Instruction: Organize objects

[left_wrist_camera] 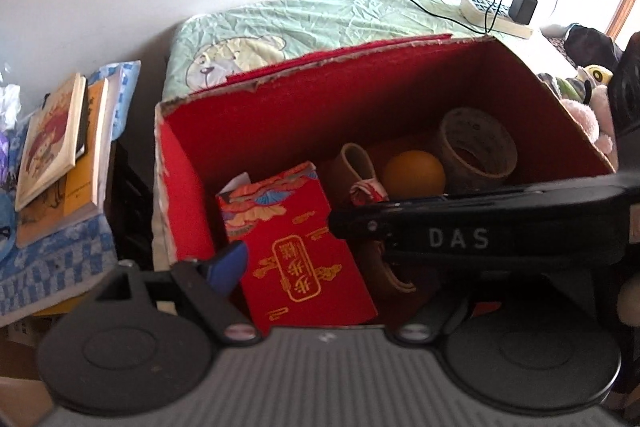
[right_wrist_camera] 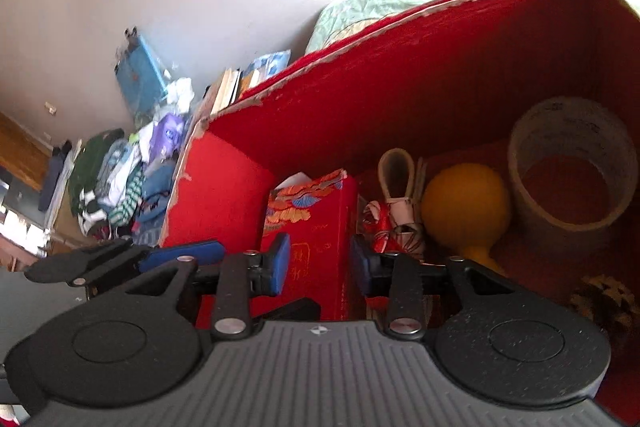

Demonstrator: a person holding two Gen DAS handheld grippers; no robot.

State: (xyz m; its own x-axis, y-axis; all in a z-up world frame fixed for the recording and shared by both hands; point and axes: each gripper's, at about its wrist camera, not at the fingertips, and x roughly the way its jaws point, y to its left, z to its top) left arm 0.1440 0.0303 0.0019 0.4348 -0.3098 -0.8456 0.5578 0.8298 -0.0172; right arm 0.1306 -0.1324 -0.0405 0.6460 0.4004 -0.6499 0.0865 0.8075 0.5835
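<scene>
Red box (right_wrist_camera: 400, 75) already holds tape (right_wrist_camera: 572, 163), ball (right_wrist_camera: 466, 203) and packet (right_wrist_camera: 316, 247); right tool (right_wrist_camera: 320, 263), spread, straddles the packet; left tool (left_wrist_camera: 280, 255) state unclear.

Box: I see the red carton (left_wrist_camera: 400, 95) open.
Inside: red packet (left_wrist_camera: 304, 247), orange ball (left_wrist_camera: 414, 174), tape roll (left_wrist_camera: 476, 143).
Left: stacked books (left_wrist_camera: 60, 155).
</scene>
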